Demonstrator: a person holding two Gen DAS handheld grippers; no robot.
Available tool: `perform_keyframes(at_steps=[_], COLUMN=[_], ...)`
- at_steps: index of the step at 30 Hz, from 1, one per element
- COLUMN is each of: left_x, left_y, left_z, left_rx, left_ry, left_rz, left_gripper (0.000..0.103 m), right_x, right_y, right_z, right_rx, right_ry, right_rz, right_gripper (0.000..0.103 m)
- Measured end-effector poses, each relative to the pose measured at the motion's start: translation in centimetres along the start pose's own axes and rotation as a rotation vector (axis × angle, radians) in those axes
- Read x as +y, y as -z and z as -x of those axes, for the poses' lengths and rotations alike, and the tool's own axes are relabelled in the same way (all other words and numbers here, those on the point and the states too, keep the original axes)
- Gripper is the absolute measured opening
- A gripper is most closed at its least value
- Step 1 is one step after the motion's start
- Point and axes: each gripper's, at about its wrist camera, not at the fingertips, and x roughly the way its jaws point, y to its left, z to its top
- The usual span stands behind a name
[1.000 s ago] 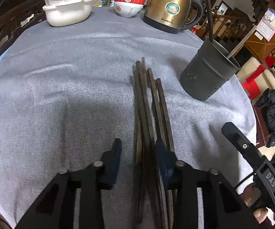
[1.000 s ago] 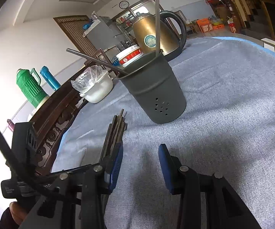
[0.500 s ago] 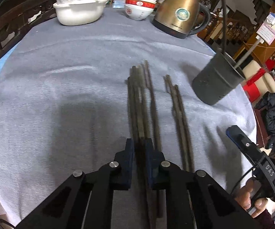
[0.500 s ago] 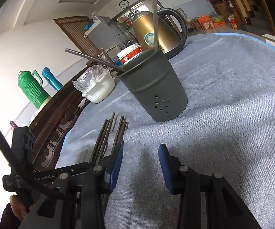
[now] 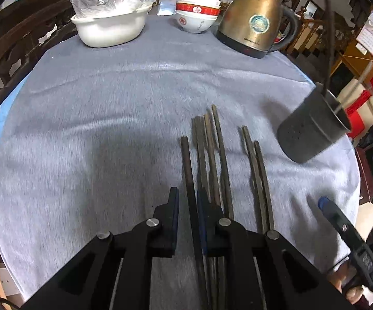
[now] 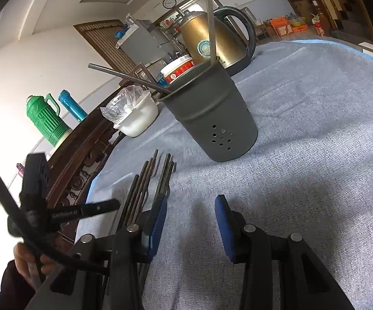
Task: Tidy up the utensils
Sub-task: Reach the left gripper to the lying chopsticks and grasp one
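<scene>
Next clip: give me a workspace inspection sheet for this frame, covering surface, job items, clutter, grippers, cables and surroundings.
Surface: round table under a grey tablecloth, lightly wrinkled.
Job's things: dark chopsticks lying in loose groups on the cloth; grey utensil holder upright, two sticks already standing in it.
Clutter: brass electric kettle, stacked red-and-white bowls, white tub with a plastic bag in it.
Grippers: left gripper closed on a single chopstick; right gripper open, nothing between its fingers.
Cables: black cable crossing the right wrist view.
Surroundings: green thermos, blue flask, wall clock.
</scene>
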Motion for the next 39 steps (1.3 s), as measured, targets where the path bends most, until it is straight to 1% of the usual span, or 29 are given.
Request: perform_keyframes(at_steps=[4, 10, 15, 19, 22, 25, 32, 35, 37, 39], left_x=[0.3, 1.0, 1.3, 1.8, 2.3, 2.5, 2.5, 2.3, 2.5, 2.5], left_y=[-1.5, -2.0, -2.1, -1.5, -0.8, -0.5, -1.4, -2.0, -2.0, -1.7], left_z=[-1.4, -2.8, -3.1, -2.7, -2.3, -2.0, -2.2, -2.8, -2.6, -2.1], left_rx=[0.039, 0.083, 0.083, 0.079, 0.081, 0.086, 0.101, 0.095, 0.093, 0.074], left_ry=[0.007, 0.014, 0.019, 0.036, 0.051, 0.05, 0.044, 0.037, 0.043, 0.047], left_rz=[0.029, 0.087, 0.092, 0.083, 0.078, 0.073, 0.105, 0.111, 0.126, 0.122], left_gripper=[0.013, 0.013, 0.013, 0.008, 0.008, 0.008, 0.009, 0.009, 0.007, 0.007], right_x=[0.0, 0.0, 0.0, -0.1, -0.2, -0.2, -0.2, -0.1, 0.4, 1.2], right_y=[0.0, 0.0, 0.0, 0.0, 0.0, 0.1, 0.1, 0.1, 0.1, 0.0], right_z=[0.0, -0.1, -0.2, -0.4, -0.4, -0.4, -0.6, -0.9, -1.0, -1.4], right_rx=[0.001, 0.004, 0.009, 0.013, 0.015, 0.015, 0.018, 0.031, 0.04, 0.063], right_ry=[-0.003, -0.006, -0.004, 0.002, 0.006, 0.009, 0.014, 0.027, 0.047, 0.052], right_rz=[-0.001, -0.002, -0.004, -0.007, -0.008, -0.008, -0.009, -0.003, 0.018, 0.043], right_gripper=[0.042, 0.042, 0.042, 0.042, 0.042, 0.042, 0.042, 0.042, 0.042, 0.042])
